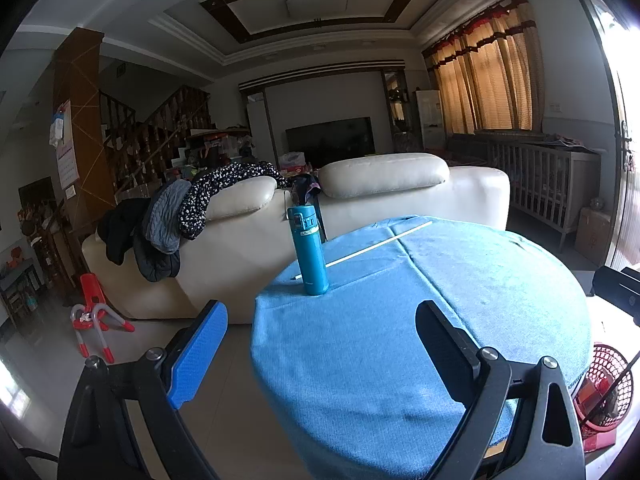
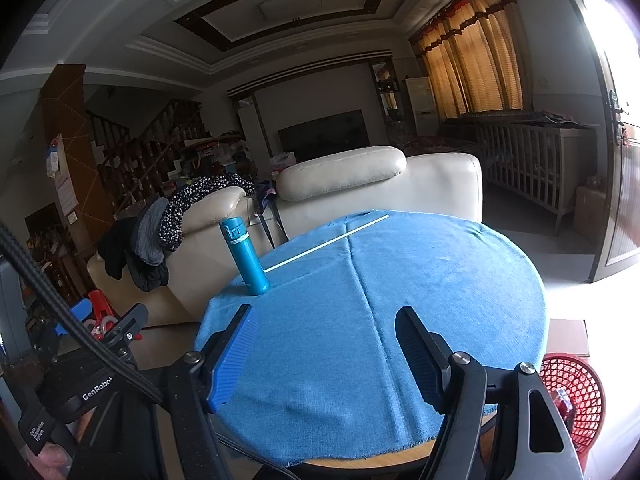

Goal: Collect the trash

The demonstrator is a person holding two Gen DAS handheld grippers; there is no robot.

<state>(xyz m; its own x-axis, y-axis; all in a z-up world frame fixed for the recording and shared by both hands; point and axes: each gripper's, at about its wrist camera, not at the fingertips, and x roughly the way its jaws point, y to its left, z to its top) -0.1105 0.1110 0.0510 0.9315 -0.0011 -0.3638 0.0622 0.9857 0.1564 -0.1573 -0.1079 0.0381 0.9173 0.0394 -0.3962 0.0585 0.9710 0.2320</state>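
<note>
Round counter (image 2: 440,280) draped in blue cloth; teal bottle (image 2: 246,256) and white stick (image 2: 326,242) seen near far-left edge. Left tongs (image 1: 320,344) and right tongs (image 2: 324,340) held apart, empty. Red basket (image 2: 572,392) (trash inside) placed on floor beside counter's right edge.

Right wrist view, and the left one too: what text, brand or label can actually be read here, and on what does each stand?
"GenRobo", cut off by a cable: black mount at lower left.
White print on the black strap below it: too small to read.
Label on the teal bottle: blurred.
Wall calendar on the pillar: unreadable.
</note>
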